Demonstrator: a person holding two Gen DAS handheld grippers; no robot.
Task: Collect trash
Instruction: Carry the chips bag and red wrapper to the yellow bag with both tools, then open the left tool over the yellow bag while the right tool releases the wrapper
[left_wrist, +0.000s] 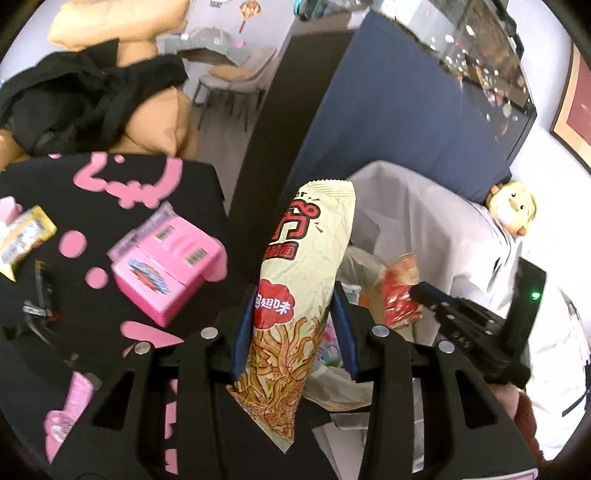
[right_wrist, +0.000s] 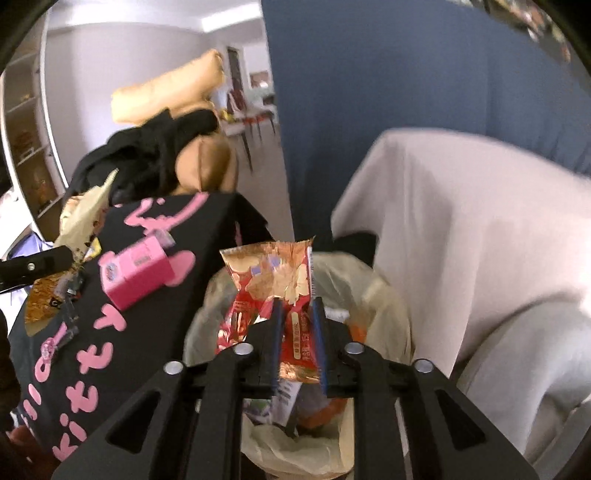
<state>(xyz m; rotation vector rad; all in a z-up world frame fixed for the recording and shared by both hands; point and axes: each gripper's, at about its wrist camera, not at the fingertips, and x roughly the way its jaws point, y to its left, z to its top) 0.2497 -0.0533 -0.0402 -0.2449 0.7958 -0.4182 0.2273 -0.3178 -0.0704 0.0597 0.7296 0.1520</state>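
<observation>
Trash: red wrapper (right_wrist: 295, 291) between slackened right gripper (right_wrist: 297, 306) pads, over bin (right_wrist: 388, 295). Noodle bag (left_wrist: 295, 291) clamped in left gripper (left_wrist: 295, 314), near table edge. Release squarely above opening.

Home living room: you have a tan sofa (left_wrist: 155, 122), dining chairs (left_wrist: 229, 85), glass display cabinet (left_wrist: 480, 55), framed picture (left_wrist: 576, 110) and wall shelves (right_wrist: 26, 147) around you.
</observation>
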